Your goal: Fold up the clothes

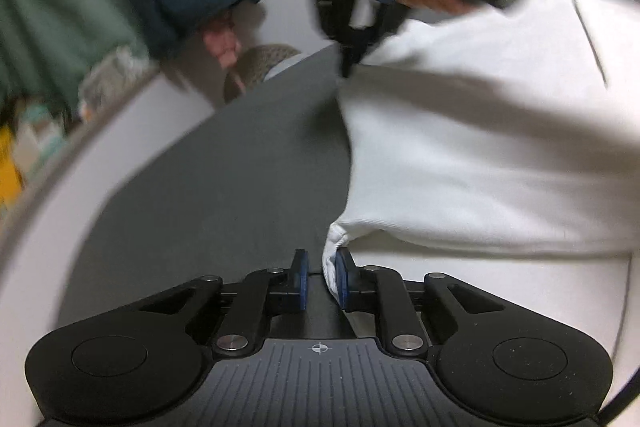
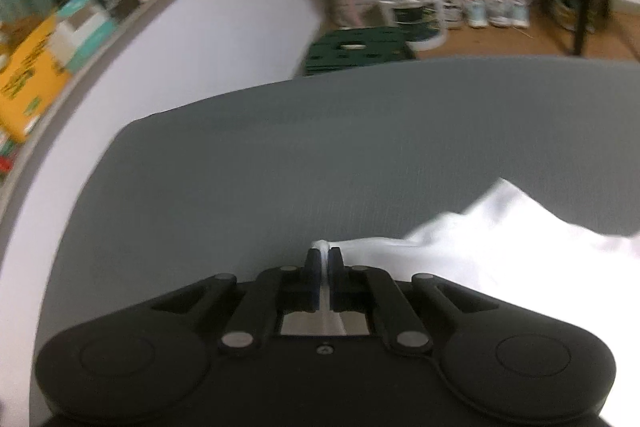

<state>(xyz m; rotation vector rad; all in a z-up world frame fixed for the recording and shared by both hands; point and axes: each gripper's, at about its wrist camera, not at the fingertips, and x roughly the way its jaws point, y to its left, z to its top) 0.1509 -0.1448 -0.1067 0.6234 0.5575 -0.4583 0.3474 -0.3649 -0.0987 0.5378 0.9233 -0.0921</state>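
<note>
A white garment (image 1: 480, 147) is spread at the right of the grey mat (image 1: 220, 187). Its edge is pinched by the right gripper (image 2: 325, 259); the left gripper (image 1: 322, 267) stands narrowly parted, fabric against 1 pad. No writing is legible.

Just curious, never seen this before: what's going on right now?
Left tongs open, white garment against one pad. Right tongs shut on its edge. Grey surface ahead clear.
</note>
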